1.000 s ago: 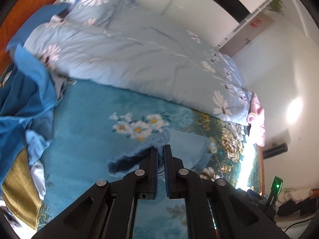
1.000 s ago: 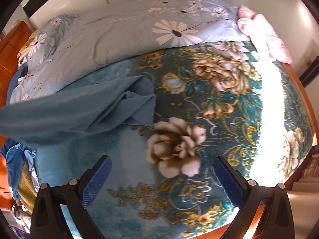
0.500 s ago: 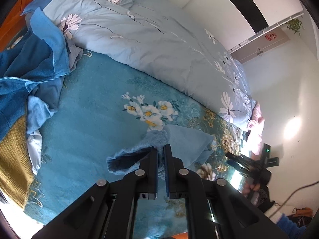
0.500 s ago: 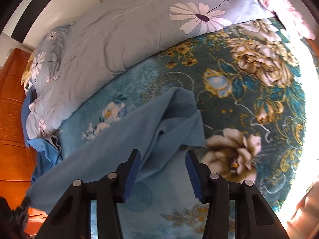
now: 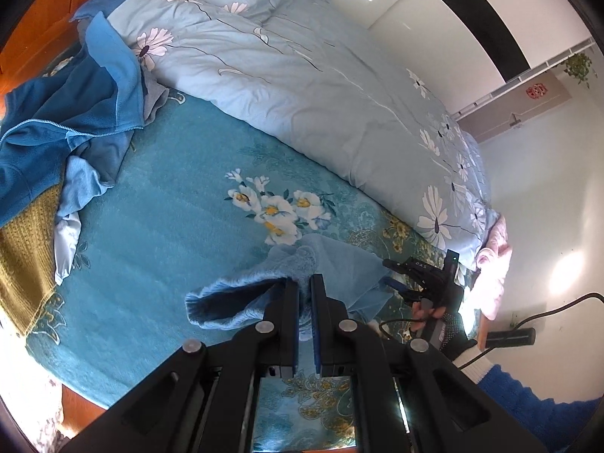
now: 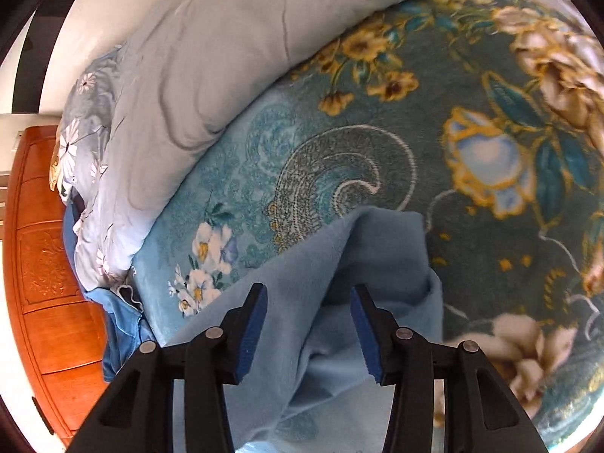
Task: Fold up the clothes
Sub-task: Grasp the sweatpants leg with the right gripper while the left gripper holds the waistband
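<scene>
We see the left tool [image 5: 305,290] at lower centre of the left wrist view, its jaws together and clamped on a bunched fold of the light blue fleece garment [image 5: 264,294], which lies on the teal floral blanket [image 5: 158,234] covering the bed. One rolled end of the garment sticks out to the left of the jaws; the rest spreads toward the right of the frame. There, at right of centre, we note the right tool [image 5: 396,275], held in a person's hand [image 5: 428,307] with a blue knitted sleeve [image 5: 528,407] at lower right. In the right wrist view the right tool [image 6: 307,321] sits at lower centre with its jaws partly apart; they closed in from a wider gap about half a second ago. A raised fold of the light blue fleece garment [image 6: 377,264] stands between the blue pads [image 6: 253,328], but we cannot tell whether the pads press on it. A pale blue daisy-print quilt [image 5: 302,87] runs along the upper part of the left wrist view, just beyond the blanket. A heap of other clothes, with a darker blue zip jacket [image 5: 64,120] on top and a mustard knit [image 5: 22,249] below it, occupies the left edge. A pink item [image 5: 494,264] lies at the quilt's far right end. A wooden headboard [image 6: 49,264] fills the left edge of the right wrist view.
</scene>
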Demonstrator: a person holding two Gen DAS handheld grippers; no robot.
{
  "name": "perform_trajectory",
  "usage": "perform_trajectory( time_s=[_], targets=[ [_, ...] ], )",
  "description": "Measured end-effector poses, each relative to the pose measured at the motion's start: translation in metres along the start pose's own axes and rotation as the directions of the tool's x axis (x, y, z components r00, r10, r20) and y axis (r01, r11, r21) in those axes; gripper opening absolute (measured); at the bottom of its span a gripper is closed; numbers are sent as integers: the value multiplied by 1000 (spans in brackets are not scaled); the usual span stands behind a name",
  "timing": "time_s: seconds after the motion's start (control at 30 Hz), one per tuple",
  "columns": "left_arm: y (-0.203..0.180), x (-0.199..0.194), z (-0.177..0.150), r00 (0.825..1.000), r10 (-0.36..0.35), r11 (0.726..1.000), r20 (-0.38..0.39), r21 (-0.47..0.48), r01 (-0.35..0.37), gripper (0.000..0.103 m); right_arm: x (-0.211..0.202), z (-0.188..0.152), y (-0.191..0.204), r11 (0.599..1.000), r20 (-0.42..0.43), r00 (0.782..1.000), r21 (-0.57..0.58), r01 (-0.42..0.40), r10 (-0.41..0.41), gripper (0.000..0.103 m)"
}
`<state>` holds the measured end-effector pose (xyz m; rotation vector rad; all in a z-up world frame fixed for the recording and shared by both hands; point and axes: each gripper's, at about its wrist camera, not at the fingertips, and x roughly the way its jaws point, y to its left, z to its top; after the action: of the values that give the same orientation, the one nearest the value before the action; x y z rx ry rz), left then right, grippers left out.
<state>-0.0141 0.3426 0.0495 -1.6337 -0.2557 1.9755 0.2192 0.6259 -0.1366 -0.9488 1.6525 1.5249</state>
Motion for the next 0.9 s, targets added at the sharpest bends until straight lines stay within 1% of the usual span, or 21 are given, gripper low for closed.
perform_trajectory(
  time_s=[0.17, 0.2, 0.23, 0.27, 0.3, 0.33, 0.4, 0.47, 0.5, 0.53, 0.63, 0.73, 0.8, 0.83, 0.9],
  targets=[
    [-10, -1, -8, 1000, 22, 1000, 10, -17, -22, 5, 17, 14, -1, 997, -42, 996, 36, -75, 76, 47],
    [-11, -1, -9, 1000, 26, 999, 12, -18, -26, 5, 20, 17, -1, 995, -53, 994, 43, -88, 91, 42],
    [-13, -2, -10, 999, 31, 999, 14, -19, -31, 5, 21, 19, -1, 994, -59, 993, 49, -100, 103, 35],
    [-14, -3, -11, 999, 35, 999, 15, -20, -35, 5, 22, 21, -1, 992, -66, 991, 55, -112, 115, 31],
    [-16, -4, -12, 999, 39, 999, 16, -20, -38, 5, 22, 23, -2, 991, -70, 990, 61, -119, 123, 24],
    [-17, -4, -13, 999, 42, 999, 18, -20, -41, 5, 23, 24, -3, 990, -74, 989, 68, -125, 130, 14],
    [-18, -5, -12, 999, 44, 999, 20, -22, -44, 5, 23, 25, -6, 986, -79, 986, 89, -139, 147, 6],
    [-20, -6, -9, 999, 45, 999, 27, -19, -44, 5, 17, 25, -10, 981, -61, 983, 103, -166, 173, 5],
    [-21, -6, -8, 999, 44, 999, 31, -16, -43, 5, 12, 25, -12, 975, -21, 980, 111, -193, 197, 5],
    [-22, -6, -6, 999, 36, 999, 37, -13, -36, 5, 5, 24, -14, 971, -5, 978, 112, -209, 211, 4],
    [-31, -9, 3, 998, -2, 1000, 61, 7, 1, 5, -30, 25, -20, 965, 67, 967, 83, -250, 245, 4],
    [-51, -13, 14, 995, -54, 997, 83, 58, 49, 5, -82, 29, -29, 952, 172, 942, 48, -301, 289, 4],
    [-68, -16, 22, 990, -106, 990, 96, 107, 96, 5, -129, 32, -33, 944, 270, 909, 4, -331, 318, 4],
    [-77, -18, 25, 986, -132, 984, 99, 132, 118, 5, -147, 33, -33, 941, 305, 895, -13, -337, 325, 4],
    [-95, -21, 31, 978, -183, 970, 101, 180, 163, 5, -203, 32, -33, 934, 407, 844, -76, -349, 349, 4]
  ],
)
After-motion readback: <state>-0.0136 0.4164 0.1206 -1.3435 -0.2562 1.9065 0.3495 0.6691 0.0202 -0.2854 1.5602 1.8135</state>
